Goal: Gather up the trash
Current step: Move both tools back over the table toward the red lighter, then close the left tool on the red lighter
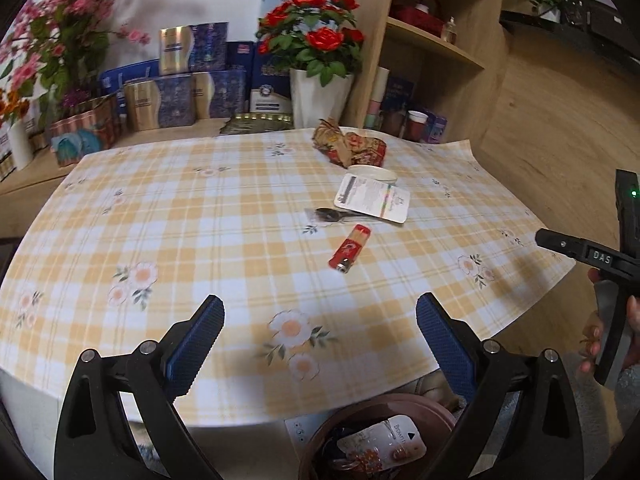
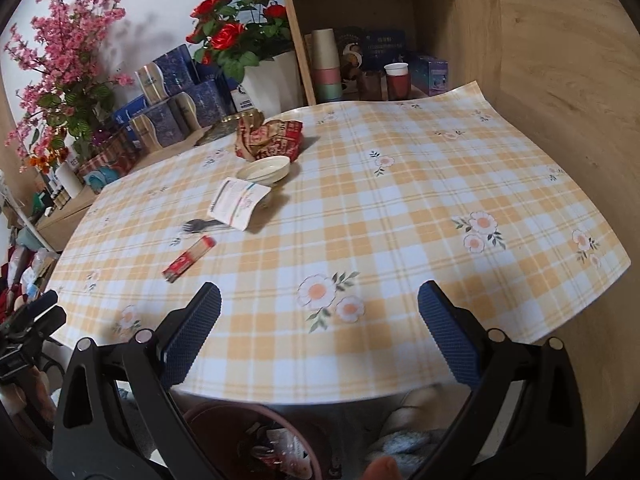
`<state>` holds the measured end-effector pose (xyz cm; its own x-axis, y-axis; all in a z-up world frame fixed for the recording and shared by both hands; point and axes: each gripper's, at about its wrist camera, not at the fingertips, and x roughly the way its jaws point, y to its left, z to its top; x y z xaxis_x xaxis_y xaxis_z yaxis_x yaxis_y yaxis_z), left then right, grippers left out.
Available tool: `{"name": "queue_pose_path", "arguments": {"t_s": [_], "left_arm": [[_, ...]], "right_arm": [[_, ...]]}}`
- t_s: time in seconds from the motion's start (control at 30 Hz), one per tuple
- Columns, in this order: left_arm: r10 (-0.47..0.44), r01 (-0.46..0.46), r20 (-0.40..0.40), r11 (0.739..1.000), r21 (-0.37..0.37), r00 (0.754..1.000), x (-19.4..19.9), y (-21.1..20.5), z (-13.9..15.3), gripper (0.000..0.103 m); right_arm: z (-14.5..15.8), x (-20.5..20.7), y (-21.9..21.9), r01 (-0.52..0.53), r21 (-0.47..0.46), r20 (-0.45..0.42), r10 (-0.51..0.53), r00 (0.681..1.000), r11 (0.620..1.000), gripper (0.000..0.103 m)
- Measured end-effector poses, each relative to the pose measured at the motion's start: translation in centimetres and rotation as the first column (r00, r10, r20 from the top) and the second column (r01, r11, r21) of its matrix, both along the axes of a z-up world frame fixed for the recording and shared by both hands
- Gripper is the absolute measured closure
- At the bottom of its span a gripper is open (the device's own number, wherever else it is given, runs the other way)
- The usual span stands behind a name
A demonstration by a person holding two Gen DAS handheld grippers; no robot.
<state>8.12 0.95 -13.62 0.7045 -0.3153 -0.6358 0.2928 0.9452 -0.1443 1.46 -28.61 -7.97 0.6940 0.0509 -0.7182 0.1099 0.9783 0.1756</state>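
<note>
On the checked tablecloth lie a red wrapper stick, a black plastic spoon, a white printed packet, a white bowl and a crumpled red-brown wrapper. They also show in the right wrist view: stick, spoon, packet, bowl, wrapper. A brown bin with trash stands below the table's near edge, also in the right wrist view. My left gripper is open and empty above the near edge. My right gripper is open and empty too.
Red roses in a white pot, pink flowers and blue and gold boxes stand behind the table. A wooden shelf with cups stands at the back right. The other gripper's body is at the right edge.
</note>
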Motion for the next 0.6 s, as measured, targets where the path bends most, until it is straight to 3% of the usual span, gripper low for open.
{"name": "queue_pose_path", "arguments": {"t_s": [0.17,0.27,0.33,0.5,0.6], "left_arm": [[-0.1,0.101,-0.038,0.994,0.03,0.994,3.2,-3.3,-0.8,0.009],[-0.162,0.165,-0.062,0.985,0.051,0.985,5.4,-5.0,-2.0,0.021],[-0.19,0.196,-0.092,0.979,0.062,0.977,7.3,-5.9,-3.0,0.035],[-0.26,0.276,-0.129,0.953,0.128,0.957,11.6,-7.9,-5.1,0.036],[-0.278,0.303,-0.163,0.94,0.159,0.947,13.5,-8.6,-6.1,0.043]], "right_arm": [[-1.1,2.2,-0.3,-0.007,-0.008,-0.017,0.007,1.0,1.0,0.006],[-1.8,3.4,-0.4,-0.018,0.006,-0.024,0.018,1.0,1.0,0.006],[-2.3,4.1,-0.4,-0.031,0.021,-0.028,0.031,0.999,0.999,0.006],[-2.9,5.7,-0.6,-0.039,0.025,-0.04,0.04,0.998,0.999,0.006],[-3.1,6.6,-0.8,-0.05,0.022,-0.043,0.051,0.998,0.999,0.006]]}}
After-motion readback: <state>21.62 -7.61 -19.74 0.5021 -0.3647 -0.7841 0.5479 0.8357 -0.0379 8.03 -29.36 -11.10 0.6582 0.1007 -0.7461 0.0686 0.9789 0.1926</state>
